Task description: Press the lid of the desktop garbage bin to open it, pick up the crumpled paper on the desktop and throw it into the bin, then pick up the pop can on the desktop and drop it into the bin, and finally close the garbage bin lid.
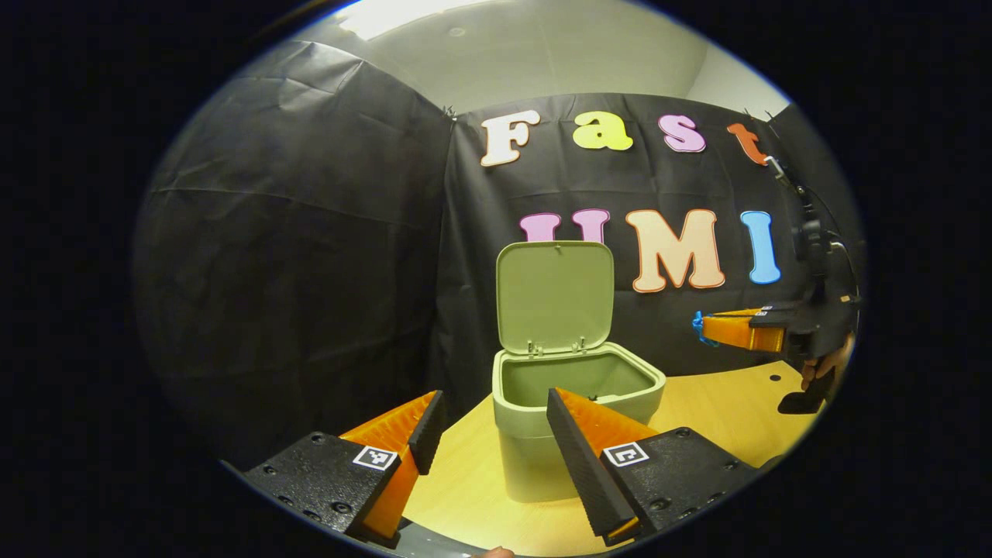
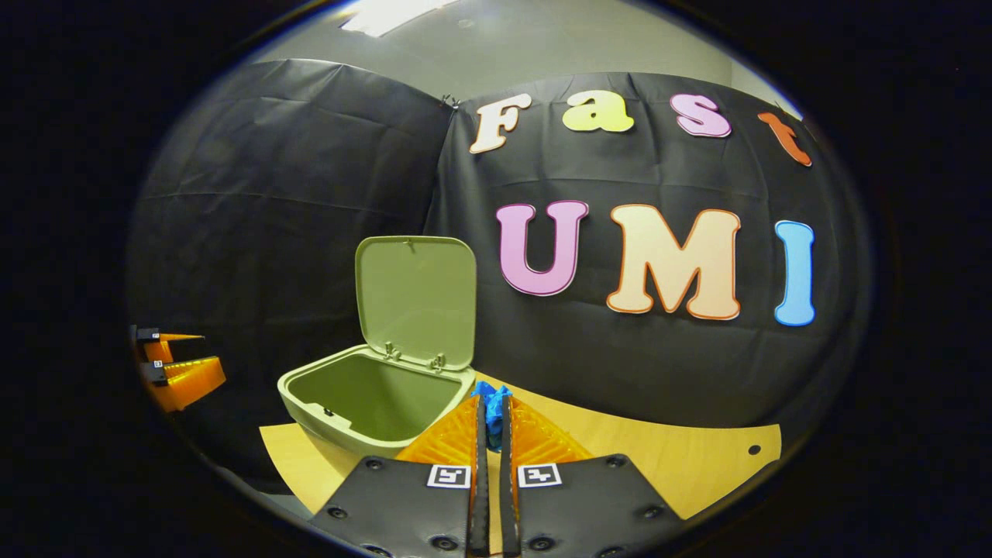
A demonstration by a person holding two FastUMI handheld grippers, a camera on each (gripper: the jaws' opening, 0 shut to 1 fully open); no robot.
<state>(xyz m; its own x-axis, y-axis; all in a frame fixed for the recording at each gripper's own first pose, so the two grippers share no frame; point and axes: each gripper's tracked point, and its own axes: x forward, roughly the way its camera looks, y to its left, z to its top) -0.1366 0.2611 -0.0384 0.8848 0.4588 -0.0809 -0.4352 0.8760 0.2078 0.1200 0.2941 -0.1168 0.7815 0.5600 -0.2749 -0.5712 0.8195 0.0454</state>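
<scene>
Left gripper view: left tongs point(image 1: 490, 422) were spread wide, released, nothing between the fingers, held low over the wood counter point(image 1: 721, 411) right in front of the green bin point(image 1: 577, 403). Bin stood upright on the counter, lid point(image 1: 555, 294) swung up and back on its hinge, standing near vertical, mouth open. Inside looked dim; could not tell what lay in it. Far right of this view, the right tongs point(image 1: 701, 327) hung above counter level, well apart from the bin, with a hand point(image 1: 825, 364) on the grip and something blue at the tips.

Right gripper view: right tongs point(image 2: 490, 411) were clenched nearly together, a small blue thing point(image 2: 491, 407) pinched between the fingertips; could not tell what it was, too small and mostly hidden. Bin point(image 2: 364, 399) sat just left of and beyond the tips, lid point(image 2: 416, 298) up. Left tongs point(image 2: 190, 356) showed at far left edge, fingers apart, on the other side of the bin. Crumpled paper and pop can: could not tell where they were.
</scene>
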